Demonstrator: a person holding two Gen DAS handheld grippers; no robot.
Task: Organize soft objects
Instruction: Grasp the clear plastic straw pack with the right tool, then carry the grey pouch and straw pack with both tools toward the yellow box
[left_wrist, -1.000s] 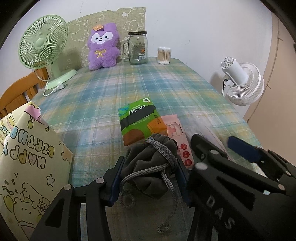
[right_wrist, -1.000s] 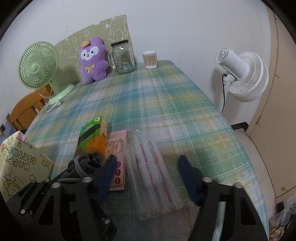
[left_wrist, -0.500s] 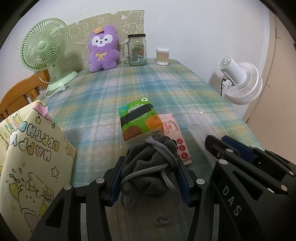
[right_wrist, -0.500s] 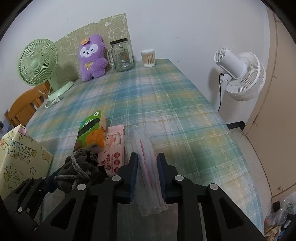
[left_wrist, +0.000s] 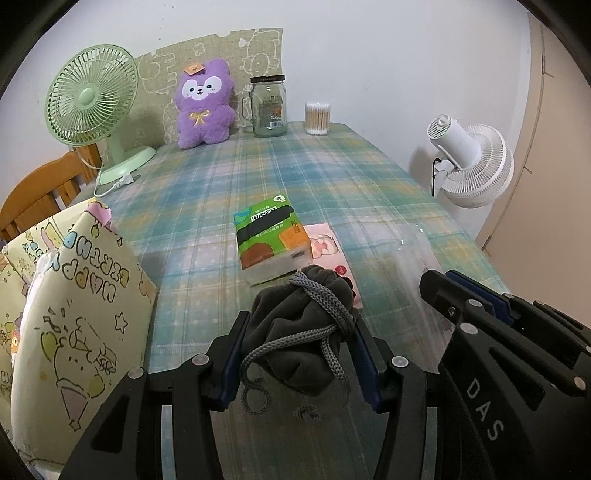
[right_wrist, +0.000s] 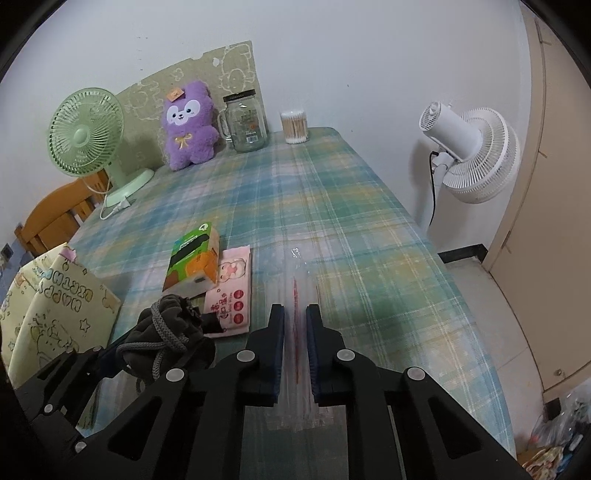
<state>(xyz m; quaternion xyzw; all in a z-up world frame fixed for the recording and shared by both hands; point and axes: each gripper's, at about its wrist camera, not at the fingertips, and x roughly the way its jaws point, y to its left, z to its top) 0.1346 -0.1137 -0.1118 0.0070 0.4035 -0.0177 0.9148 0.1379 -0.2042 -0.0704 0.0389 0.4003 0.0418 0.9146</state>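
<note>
My left gripper (left_wrist: 299, 328) is shut on a dark grey drawstring pouch (left_wrist: 301, 325) and holds it just above the table's near edge; the pouch also shows in the right wrist view (right_wrist: 166, 332). My right gripper (right_wrist: 295, 314) is shut on a clear plastic packet (right_wrist: 295, 295) with red lines, lying on the plaid cloth. A green and orange tissue pack (left_wrist: 271, 240) and a pink wipes pack (left_wrist: 327, 247) lie just beyond the pouch. A yellow birthday gift bag (left_wrist: 74, 314) stands at the left. A purple plush toy (left_wrist: 205, 105) sits at the far end.
A green desk fan (left_wrist: 92, 96) stands at the far left with its cord on the table. A glass jar (left_wrist: 267, 107) and a cotton swab tub (left_wrist: 317, 118) stand at the far edge. A white fan (left_wrist: 469, 162) stands off the table's right side. A wooden chair (left_wrist: 37, 192) is at the left.
My right gripper has closed from wide open onto the clear packet. My left gripper still holds the pouch and has risen slightly.
</note>
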